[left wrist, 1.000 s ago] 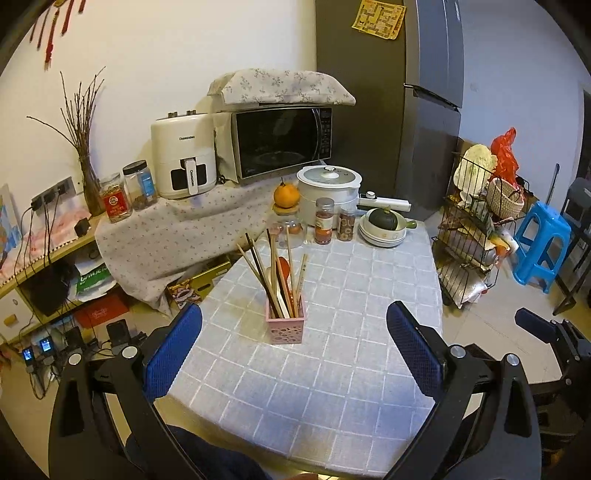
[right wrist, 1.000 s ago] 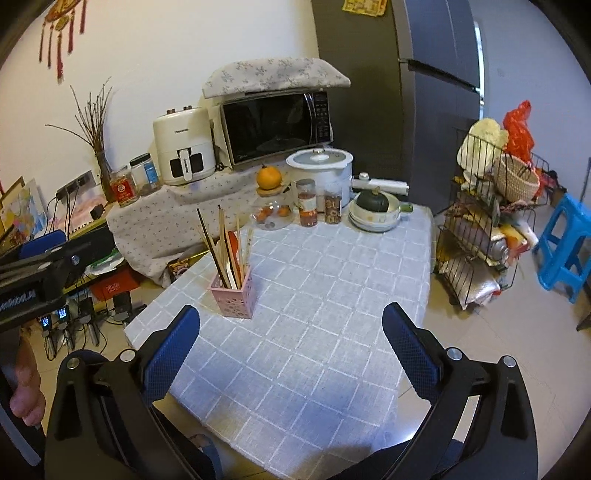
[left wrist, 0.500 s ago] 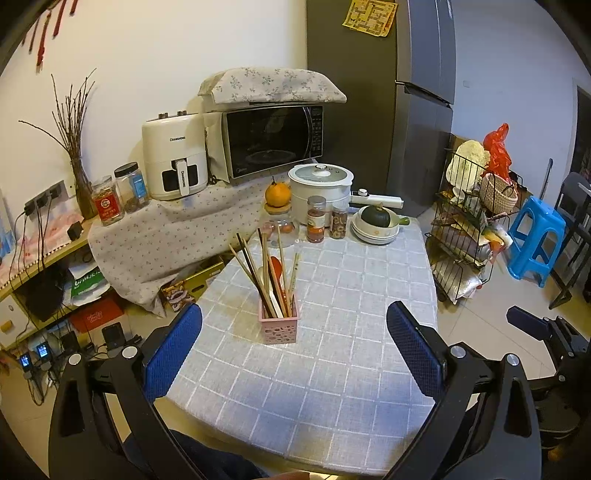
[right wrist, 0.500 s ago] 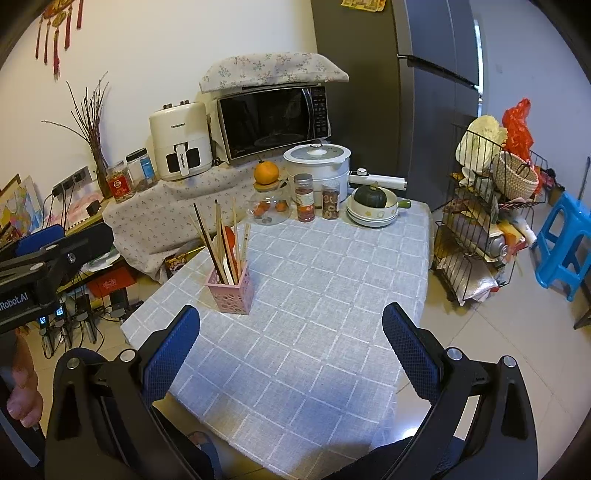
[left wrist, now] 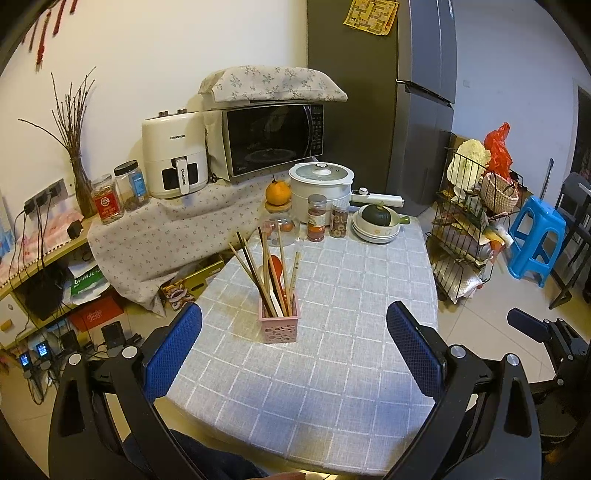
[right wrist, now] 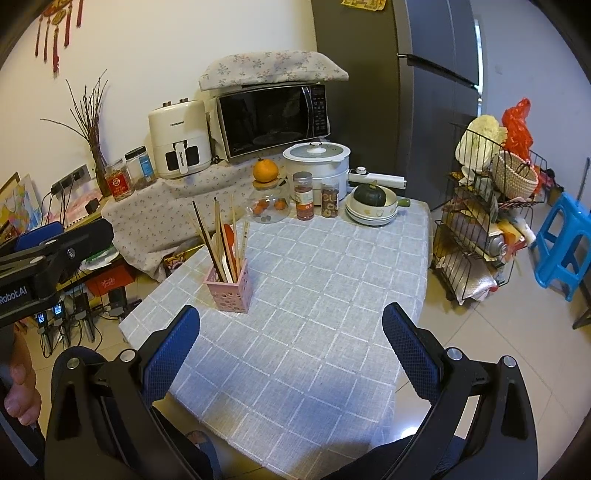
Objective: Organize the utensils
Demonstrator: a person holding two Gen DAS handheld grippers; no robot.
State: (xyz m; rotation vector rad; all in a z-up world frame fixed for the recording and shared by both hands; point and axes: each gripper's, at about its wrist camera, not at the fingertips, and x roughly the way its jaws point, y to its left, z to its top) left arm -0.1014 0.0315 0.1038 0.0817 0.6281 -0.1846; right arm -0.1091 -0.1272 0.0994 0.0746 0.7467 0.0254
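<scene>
Hovering level over the table (left wrist: 332, 387), left gripper (left wrist: 294, 347) and right gripper (right wrist: 291, 345) fingers spread, seemingly empty.

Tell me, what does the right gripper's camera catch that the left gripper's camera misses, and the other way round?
Only the right wrist view shows a hand at the left edge gripping the left gripper's handle, and a colourful picture leaning by the wall. Only the left wrist view shows the whole yellow paper on the fridge and a dark chair beyond the blue stool. Both show the pink holder of chopsticks on the checked tablecloth, the microwave, and open blue-padded jaws holding nothing.
</scene>
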